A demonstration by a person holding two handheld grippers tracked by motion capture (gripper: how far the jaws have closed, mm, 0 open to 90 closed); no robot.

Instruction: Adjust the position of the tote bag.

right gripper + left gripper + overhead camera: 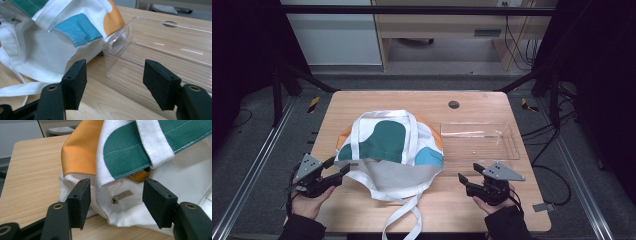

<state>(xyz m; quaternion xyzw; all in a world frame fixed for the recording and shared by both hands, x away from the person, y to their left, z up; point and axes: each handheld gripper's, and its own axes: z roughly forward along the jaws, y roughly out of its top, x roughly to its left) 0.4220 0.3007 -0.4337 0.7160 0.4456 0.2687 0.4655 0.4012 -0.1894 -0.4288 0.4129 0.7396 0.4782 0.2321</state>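
Note:
A white tote bag [389,145] with green, orange and blue patches lies on the wooden table [482,107], its mouth facing the person. One white strap [402,215] trails to the front edge. My left gripper [339,167] is at the bag's left corner. Its jaws stand open, with the bag's rim [110,182] and a metal zipper pull [122,195] between them; the pads do not press on the cloth. An orange round thing [140,175] peeks out from inside the bag. My right gripper [468,171] is open, right of the bag [50,47], and holds nothing.
A clear plastic tray [512,145] sits right of the bag, its near left corner [112,50] just ahead of the right gripper. A dark round hole [454,104] marks the table's far side. Bare wood lies along the left and front right.

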